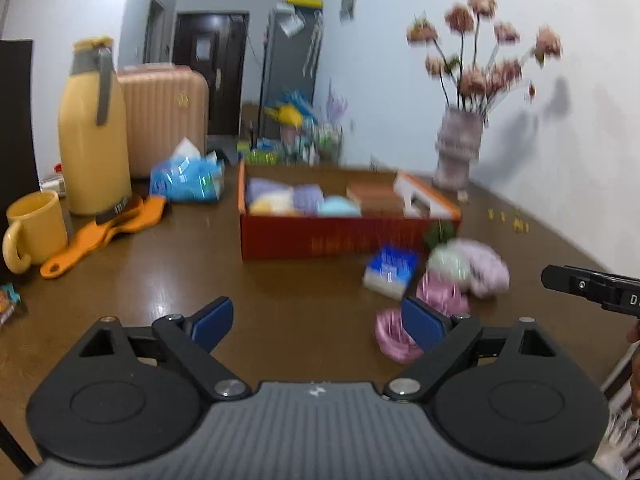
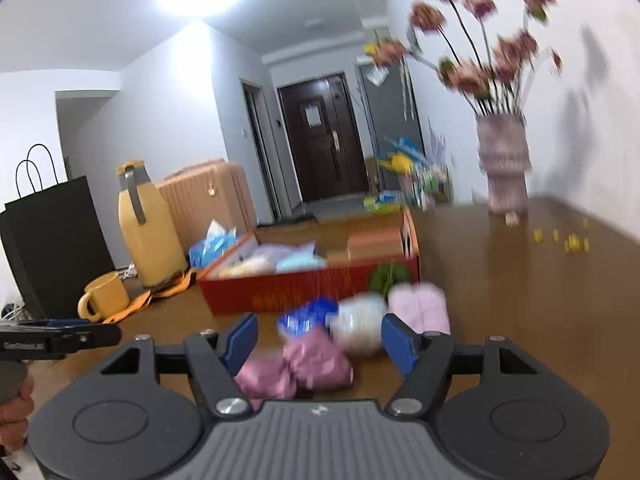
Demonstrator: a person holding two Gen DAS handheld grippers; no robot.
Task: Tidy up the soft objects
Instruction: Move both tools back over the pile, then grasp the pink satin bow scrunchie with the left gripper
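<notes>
Everything's too blurry to read any labels. Both the left gripper [image 1: 318,322] and right gripper [image 2: 318,346] are wide open, holding nothing; pink socks [image 2: 308,364] sit between the right's fingers, red box [image 2: 304,288] beyond.

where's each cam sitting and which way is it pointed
Left wrist: on the left gripper, above the brown table, facing the red box and far wall; its open blue pads frame bare table.
Right wrist: on the right gripper, facing the soft bundles before the box; a hand shows at left.
Shared: box, yellow jug, flower vase.
</notes>
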